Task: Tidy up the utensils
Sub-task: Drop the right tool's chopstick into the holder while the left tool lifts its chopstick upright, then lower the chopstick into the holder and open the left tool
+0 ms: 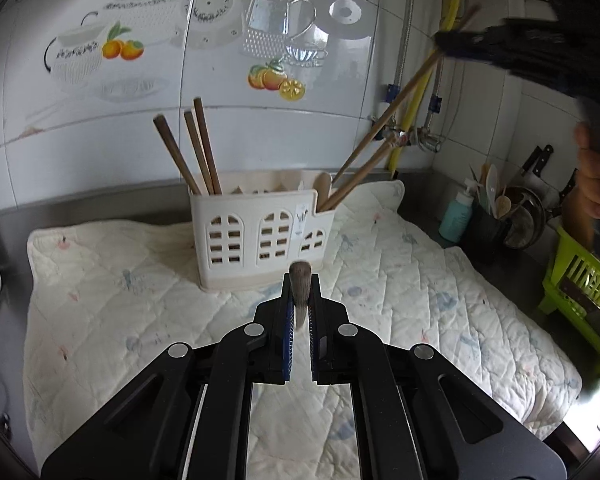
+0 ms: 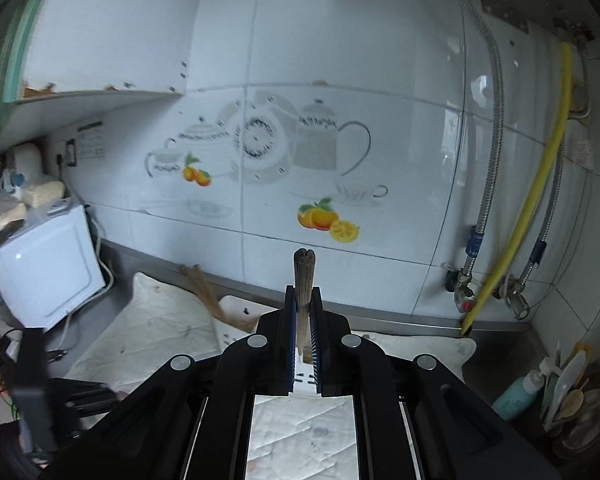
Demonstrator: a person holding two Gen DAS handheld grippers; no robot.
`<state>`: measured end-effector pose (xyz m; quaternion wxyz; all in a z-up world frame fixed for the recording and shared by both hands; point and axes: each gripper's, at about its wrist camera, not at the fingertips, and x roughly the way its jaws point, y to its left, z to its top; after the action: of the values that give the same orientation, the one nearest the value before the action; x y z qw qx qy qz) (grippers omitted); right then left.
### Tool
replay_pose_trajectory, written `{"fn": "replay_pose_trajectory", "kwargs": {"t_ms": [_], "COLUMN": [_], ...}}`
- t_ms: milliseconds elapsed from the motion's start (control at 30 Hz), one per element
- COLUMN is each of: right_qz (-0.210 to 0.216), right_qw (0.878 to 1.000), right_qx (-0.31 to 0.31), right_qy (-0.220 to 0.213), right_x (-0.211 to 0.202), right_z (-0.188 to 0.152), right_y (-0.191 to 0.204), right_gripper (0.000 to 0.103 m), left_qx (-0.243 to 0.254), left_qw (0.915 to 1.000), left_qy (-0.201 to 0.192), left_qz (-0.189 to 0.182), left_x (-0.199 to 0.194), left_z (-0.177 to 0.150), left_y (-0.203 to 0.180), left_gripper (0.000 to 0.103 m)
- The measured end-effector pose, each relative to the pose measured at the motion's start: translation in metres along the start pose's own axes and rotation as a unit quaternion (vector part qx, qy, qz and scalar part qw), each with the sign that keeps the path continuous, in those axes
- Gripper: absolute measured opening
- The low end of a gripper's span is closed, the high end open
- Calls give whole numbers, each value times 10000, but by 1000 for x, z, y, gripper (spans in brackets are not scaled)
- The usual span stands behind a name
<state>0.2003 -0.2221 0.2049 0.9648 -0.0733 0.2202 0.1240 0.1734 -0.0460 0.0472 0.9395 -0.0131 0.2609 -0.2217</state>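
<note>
Both tongs loaded: left tongs (image 1: 301,300) clamp a wooden stick end-on, short of the white utensil caddy (image 1: 260,228); right tongs (image 2: 304,312) grip a chopstick (image 1: 384,120) angled into its right compartment. Next, probably: release right, then bring left over a slot.

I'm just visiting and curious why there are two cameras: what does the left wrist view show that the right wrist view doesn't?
Only the left wrist view shows the front of the white utensil holder with its brown chopsticks, and a green basket. Only the right wrist view shows a white appliance on the counter's left. Both show the quilted mat, the fruit-decorated wall tiles, a yellow hose, and a hand-held gripper shut on a wooden utensil: left hand-held gripper, right hand-held gripper.
</note>
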Motion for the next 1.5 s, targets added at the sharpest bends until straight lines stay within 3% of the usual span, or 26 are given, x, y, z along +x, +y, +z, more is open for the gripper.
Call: {"fn": "replay_pose_trajectory", "kwargs": {"t_ms": [267, 433, 467, 667, 967, 1167, 1500], "right_qz": [-137, -141, -153, -197, -101, -13, 93], "right_qw": [9985, 9975, 9975, 9983, 9995, 9996, 9992], "right_qx": [16, 62, 64, 70, -74, -201, -233], "right_qy": [524, 696, 693, 543, 289, 209, 303], "right_x": [76, 101, 102, 92, 56, 43, 47], "right_z": [-11, -20, -21, -19, -26, -39, -56], "right_y": [-6, -9, -10, -18, -20, -16, -9], "right_gripper": [6, 7, 11, 31, 40, 42, 43], "left_qx": [97, 243, 280, 423, 442, 297, 63], "left_qw": [9997, 9985, 9980, 9939, 9872, 9863, 9875], "left_qy": [-226, -493, -568, -1013, -1437, -1404, -1352], "left_qz": [-7, 31, 39, 147, 540, 808, 810], "left_x": [-6, -15, -18, -30, -16, 12, 30], "left_z": [34, 61, 68, 112, 168, 173, 167], "left_y": [3, -1, -2, -7, -1, 16, 31], "left_gripper": [5, 5, 5, 5, 5, 5, 5]}}
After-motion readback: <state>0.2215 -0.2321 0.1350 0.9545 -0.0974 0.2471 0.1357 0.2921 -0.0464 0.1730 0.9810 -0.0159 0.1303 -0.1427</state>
